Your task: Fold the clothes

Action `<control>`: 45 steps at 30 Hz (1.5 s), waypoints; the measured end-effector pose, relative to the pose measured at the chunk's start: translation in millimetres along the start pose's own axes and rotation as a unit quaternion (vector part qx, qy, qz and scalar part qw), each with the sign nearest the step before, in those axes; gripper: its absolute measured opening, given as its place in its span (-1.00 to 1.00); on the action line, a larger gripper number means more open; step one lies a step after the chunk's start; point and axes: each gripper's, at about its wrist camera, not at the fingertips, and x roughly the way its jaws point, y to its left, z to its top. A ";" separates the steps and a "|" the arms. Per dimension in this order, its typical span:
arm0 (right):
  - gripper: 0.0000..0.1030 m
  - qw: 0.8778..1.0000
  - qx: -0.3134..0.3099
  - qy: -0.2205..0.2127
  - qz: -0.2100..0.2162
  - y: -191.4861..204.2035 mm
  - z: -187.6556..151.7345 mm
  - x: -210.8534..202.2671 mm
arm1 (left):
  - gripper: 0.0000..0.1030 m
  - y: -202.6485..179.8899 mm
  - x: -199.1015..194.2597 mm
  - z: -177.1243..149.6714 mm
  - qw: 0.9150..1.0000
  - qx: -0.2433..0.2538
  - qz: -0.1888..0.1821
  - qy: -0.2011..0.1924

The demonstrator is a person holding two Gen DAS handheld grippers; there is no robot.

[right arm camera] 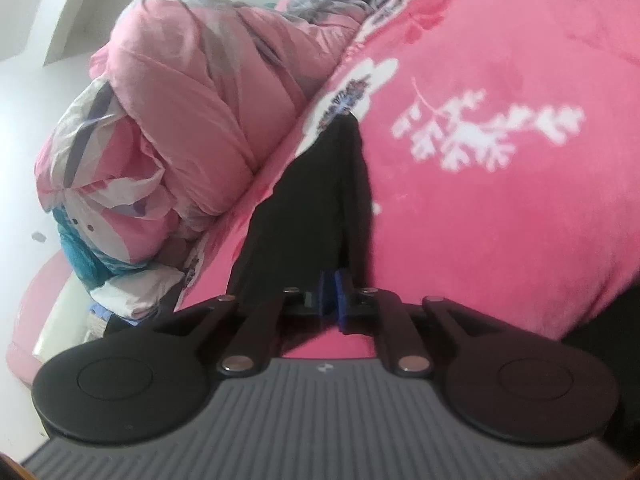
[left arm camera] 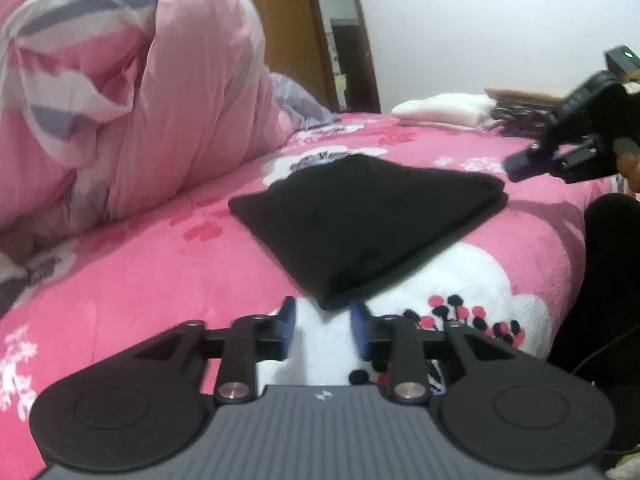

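A black garment lies folded into a flat rectangle on the pink flowered bedspread. My left gripper is open and empty, just short of the garment's near corner. My right gripper shows at the right of the left wrist view, raised above the garment's far right edge. In the right wrist view the right gripper has its blue pads pressed together with nothing between them, and the black garment lies just beyond them.
A bundled pink quilt fills the left side of the bed and also shows in the right wrist view. Folded pale and dark clothes lie at the far edge. A wooden door stands behind. My dark leg is at the right.
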 end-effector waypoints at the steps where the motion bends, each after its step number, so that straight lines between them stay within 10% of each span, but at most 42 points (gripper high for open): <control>1: -0.74 1.000 -0.008 -0.001 -0.002 2.1 1.3 0.5 | -0.31 -1.5 -1.2 1.1 1.000 0.004 0.001 -0.004; 13: -0.98 0.996 -0.076 0.014 -0.036 13.8 1.9 20.5 | -0.95 -14.4 15.3 10.8 0.998 0.062 0.001 -0.015; 26: -1.00 1.000 -0.021 -0.002 -0.005 8.9 6.3 7.1 | -0.98 23.3 10.3 5.9 0.998 -0.057 -0.011 -0.001; 36: -0.51 0.998 -0.059 0.010 -0.032 15.5 3.0 13.0 | -0.43 6.7 2.9 15.1 0.999 -0.015 -0.029 -0.027; 45: -0.98 0.993 -0.100 0.009 -0.055 21.9 5.0 25.8 | -0.99 -1.1 18.0 16.6 0.999 -0.002 -0.013 -0.029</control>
